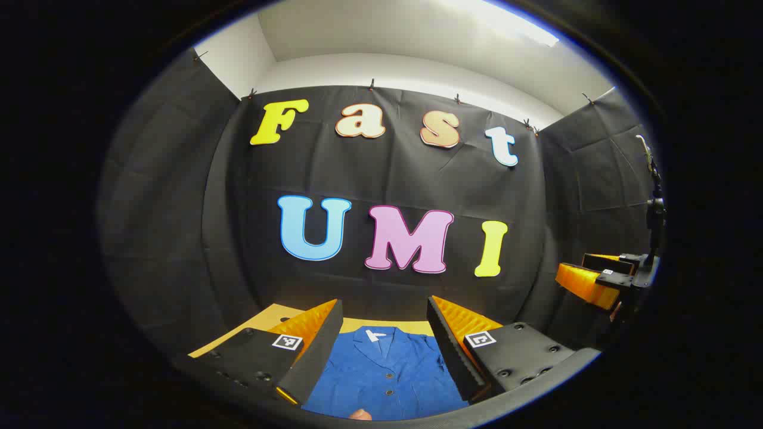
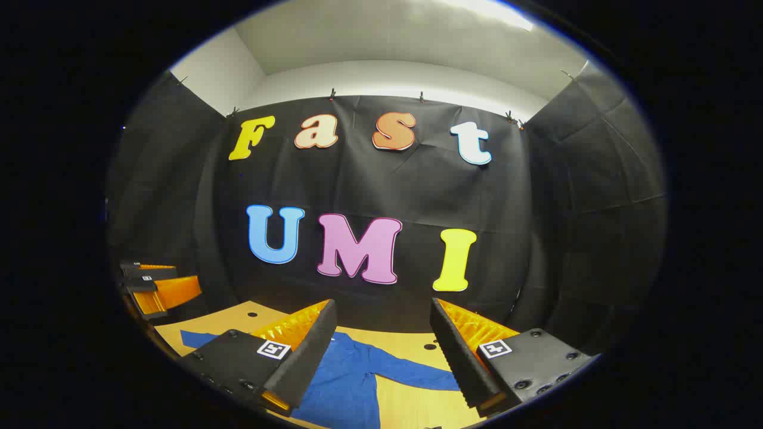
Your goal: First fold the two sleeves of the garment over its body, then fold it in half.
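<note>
A blue button-up garment [image 1: 387, 372] lies flat on the wooden table [image 1: 271, 314], collar toward the back wall. My left gripper [image 1: 382, 325] hangs open above its chest, nothing between the fingers. In the right gripper view the same garment [image 2: 351, 381] spreads below, one sleeve [image 2: 417, 375] stretched out to the right and another sleeve tip [image 2: 194, 338] at the left. My right gripper [image 2: 382, 325] is open above it, holding nothing. The other gripper shows far off at the right edge of the left gripper view [image 1: 596, 280] and at the left edge of the right gripper view [image 2: 158, 286].
The black cloth wall closes the booth at the back and both sides. The wooden table [image 2: 411, 411] has small holes in it near its far edge. A stand with a clamp [image 1: 654, 208] rises at the far right of the left gripper view.
</note>
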